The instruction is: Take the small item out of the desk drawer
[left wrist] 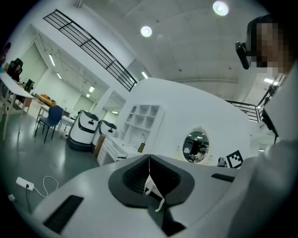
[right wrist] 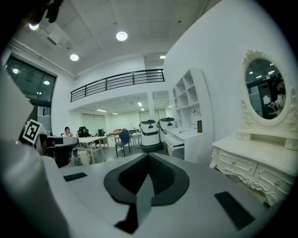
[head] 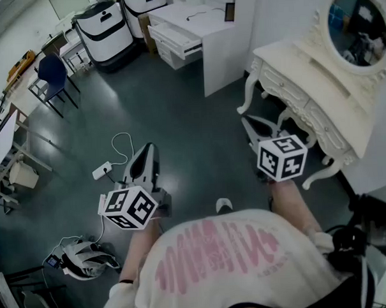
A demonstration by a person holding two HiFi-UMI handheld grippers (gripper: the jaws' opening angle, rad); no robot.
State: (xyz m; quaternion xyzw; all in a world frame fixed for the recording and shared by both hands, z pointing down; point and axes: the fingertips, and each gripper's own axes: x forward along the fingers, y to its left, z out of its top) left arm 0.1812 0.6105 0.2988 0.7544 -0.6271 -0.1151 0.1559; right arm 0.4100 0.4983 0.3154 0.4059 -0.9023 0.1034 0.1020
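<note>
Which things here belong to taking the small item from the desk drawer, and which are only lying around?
For the job: left gripper, right gripper, white desk, open drawer. The small item itself cannot be seen.

Lying about: power strip on the floor, headset, blue chair, dressing table.

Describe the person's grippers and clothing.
Both the left gripper and right gripper have pale grey shells with black jaw linings; each carries a white cube printed with black square markers. The person wears a white shirt with pink print.
</note>
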